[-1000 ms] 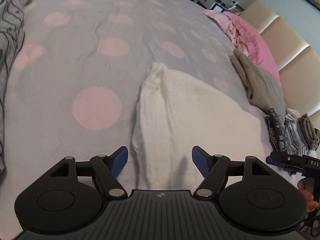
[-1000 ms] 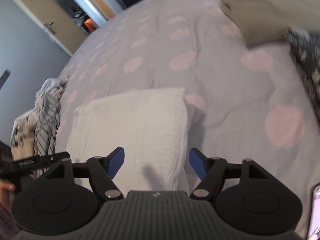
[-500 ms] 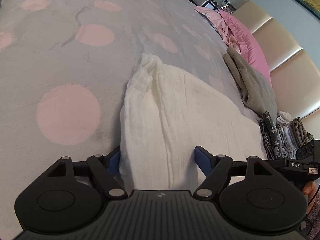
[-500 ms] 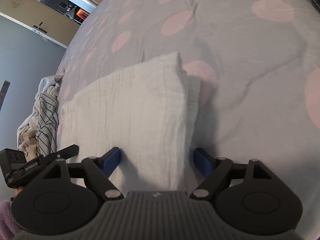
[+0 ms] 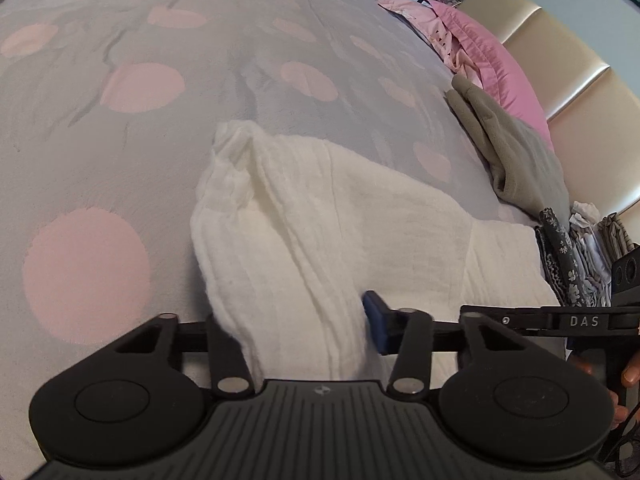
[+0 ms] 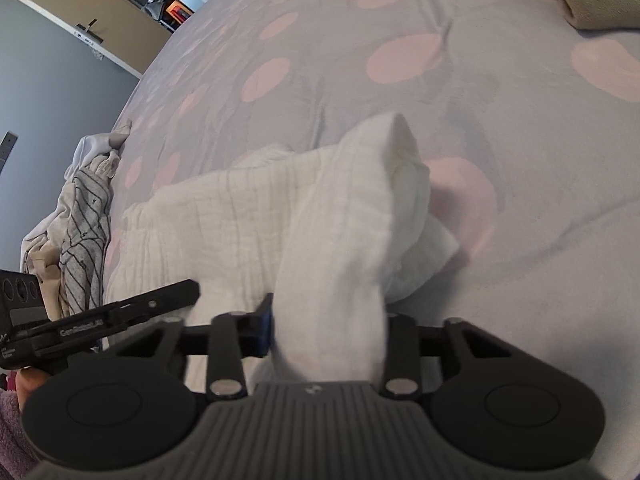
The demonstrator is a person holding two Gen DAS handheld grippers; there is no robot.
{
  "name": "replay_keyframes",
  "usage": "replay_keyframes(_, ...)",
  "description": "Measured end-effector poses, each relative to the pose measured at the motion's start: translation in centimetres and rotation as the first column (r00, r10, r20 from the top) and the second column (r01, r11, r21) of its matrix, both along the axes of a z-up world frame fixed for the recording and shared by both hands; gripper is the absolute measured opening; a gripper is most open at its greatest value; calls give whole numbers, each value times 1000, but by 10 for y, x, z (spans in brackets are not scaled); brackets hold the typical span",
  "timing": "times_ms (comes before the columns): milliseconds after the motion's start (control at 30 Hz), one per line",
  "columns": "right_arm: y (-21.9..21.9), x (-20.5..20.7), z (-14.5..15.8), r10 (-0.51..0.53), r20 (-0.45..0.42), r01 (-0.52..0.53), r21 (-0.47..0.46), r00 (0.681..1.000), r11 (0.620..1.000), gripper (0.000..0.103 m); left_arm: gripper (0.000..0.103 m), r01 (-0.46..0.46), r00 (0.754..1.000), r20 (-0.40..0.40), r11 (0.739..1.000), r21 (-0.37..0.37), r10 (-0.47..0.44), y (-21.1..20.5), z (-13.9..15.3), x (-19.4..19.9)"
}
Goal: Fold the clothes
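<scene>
A white crinkled cloth (image 5: 360, 224) lies folded on the grey bedspread with pink dots (image 5: 120, 128). My left gripper (image 5: 296, 328) is shut on the cloth's near left edge, which bunches up between the fingers. My right gripper (image 6: 328, 328) is shut on the white cloth (image 6: 340, 232) at its near right edge and lifts that corner off the bed. Each gripper shows at the edge of the other's view: the right gripper (image 5: 560, 320) in the left wrist view, the left gripper (image 6: 100, 320) in the right wrist view.
A grey-beige folded garment (image 5: 516, 152) and pink pillows (image 5: 480, 44) lie at the headboard side. A stack of folded patterned clothes (image 5: 576, 256) sits right of the cloth. A pile of unfolded striped clothes (image 6: 76, 216) lies at the bed's left edge.
Both grippers moved down onto the cloth's near edge and shut on it. The gripped edges have risen and bunched up off the bed.
</scene>
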State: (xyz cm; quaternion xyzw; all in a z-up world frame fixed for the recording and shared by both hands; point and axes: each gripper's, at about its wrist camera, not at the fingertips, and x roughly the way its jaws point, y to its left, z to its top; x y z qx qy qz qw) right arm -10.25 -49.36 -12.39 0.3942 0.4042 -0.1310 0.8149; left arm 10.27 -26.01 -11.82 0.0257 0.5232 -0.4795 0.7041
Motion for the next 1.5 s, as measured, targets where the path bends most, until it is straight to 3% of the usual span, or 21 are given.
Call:
replay_keyframes(267,11,-2,17,-9,25,11,-53,1000,999,29,21,9,998,61,1000,17,-10,0,18,-13)
replay_keyframes(800,10,-59,90,-42,140,61,-137,989,989,29,20,78,979,192,996,-33,-71,-9,95,-69)
replay_keyframes(900,3,-76,102,-41,149,64,-158,988,985,29,20,97,979,186,994,-46,-87,-20,107,-81)
replay_keyframes(1133,-40,-127,135,-54,131,79,-193,990,978,29,20,164,972,182,983,-85,-147,-73,128,-124)
replay_keyframes(1333,-97,-186,166,-109,109,133,-246,988,960,29,20,246,962,157,956,-161,-222,-140,152,-167)
replay_keyframes(1500,-145,-224,188,-144,58,155,-305,988,940,29,20,289,954,142,933,-213,-263,-195,156,-207)
